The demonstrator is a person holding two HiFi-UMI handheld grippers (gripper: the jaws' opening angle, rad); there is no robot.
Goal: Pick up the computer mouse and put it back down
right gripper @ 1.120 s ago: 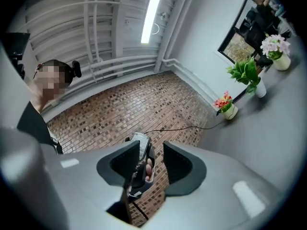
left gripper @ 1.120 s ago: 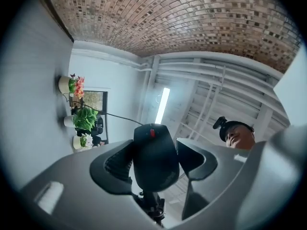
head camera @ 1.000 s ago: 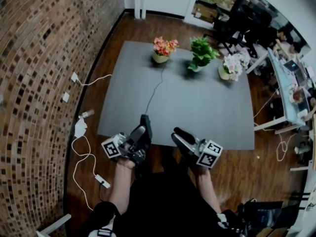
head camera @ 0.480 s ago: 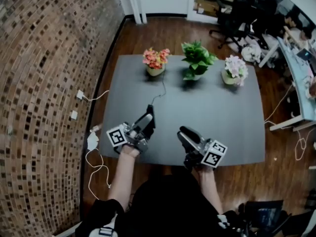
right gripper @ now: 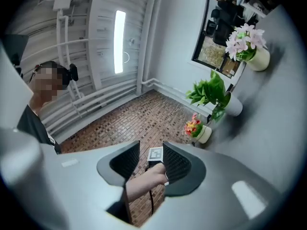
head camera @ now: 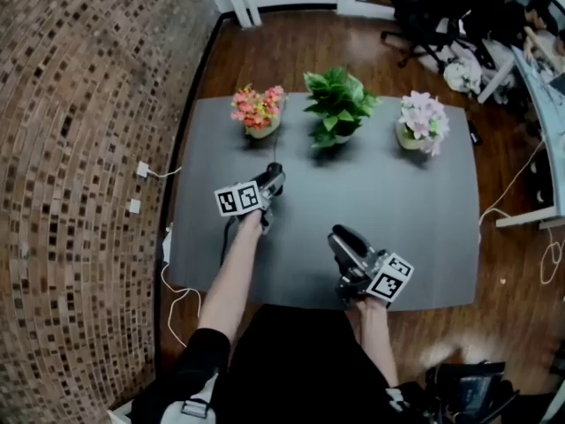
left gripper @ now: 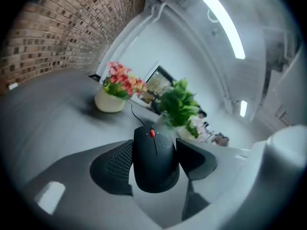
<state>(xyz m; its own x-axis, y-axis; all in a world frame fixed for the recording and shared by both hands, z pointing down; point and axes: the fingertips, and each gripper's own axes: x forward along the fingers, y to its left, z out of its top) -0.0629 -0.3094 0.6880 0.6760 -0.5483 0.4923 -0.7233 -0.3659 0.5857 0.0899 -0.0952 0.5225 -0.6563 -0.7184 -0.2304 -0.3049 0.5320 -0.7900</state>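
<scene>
No readable text, brand or number; only coded squares on the left gripper's cube [head camera: 238, 199] and the right gripper's cube [head camera: 390, 277]

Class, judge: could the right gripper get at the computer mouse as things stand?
Probably not cleanly: the mouse sits clamped between the left gripper's fingers, which cover both its sides. The open right gripper is apart, near the table's front edge.

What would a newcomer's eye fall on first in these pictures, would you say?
The black computer mouse with its red wheel, clamped in the left hand-held gripper over the grey table. Next, in a row along the table's far edge: potted orange-pink flowers, a leafy green plant, pale pink flowers. A brick wall runs along the left.
</scene>
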